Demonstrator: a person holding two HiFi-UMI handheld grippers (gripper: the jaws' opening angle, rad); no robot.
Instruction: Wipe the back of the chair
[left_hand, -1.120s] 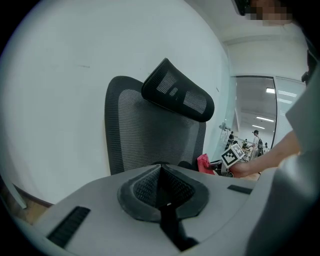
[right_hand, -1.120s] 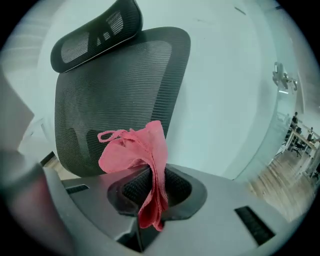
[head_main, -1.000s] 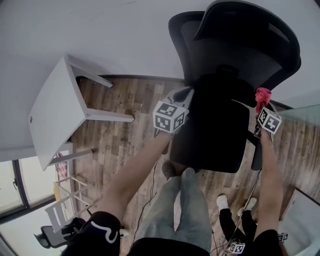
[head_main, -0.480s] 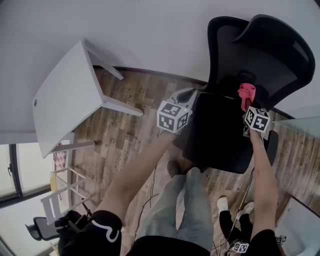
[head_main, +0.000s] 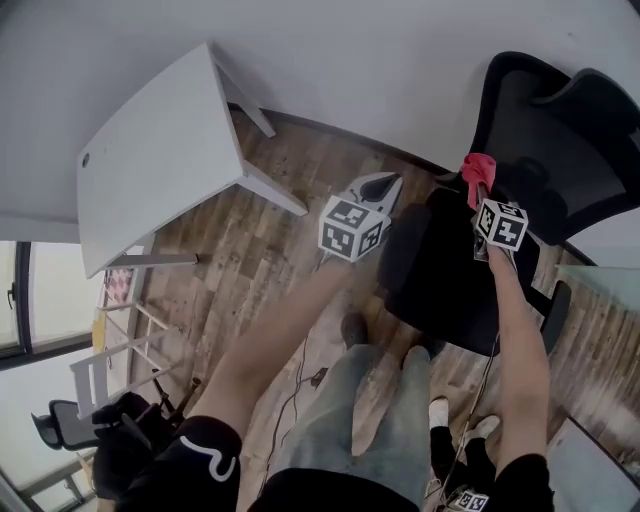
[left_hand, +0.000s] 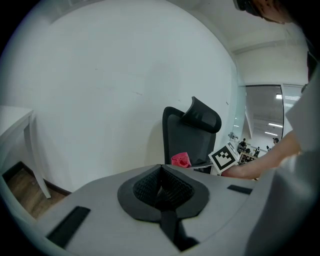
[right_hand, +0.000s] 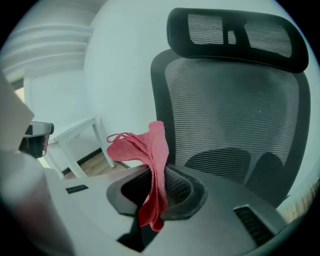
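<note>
Wiping looks unstarted: the right gripper pinches the pink cloth near the chair back; the left gripper has its jaws closed together, empty.

Two grippers show, the left gripper and the right gripper, each with one marker cube, and a third cube sits at the bottom edge of the head view. There is one cloth, one table, one white rack, and two chairs: the big chair and a small far chair at lower left. Two arms reach forward, and two white shoes stand on the floor.
</note>
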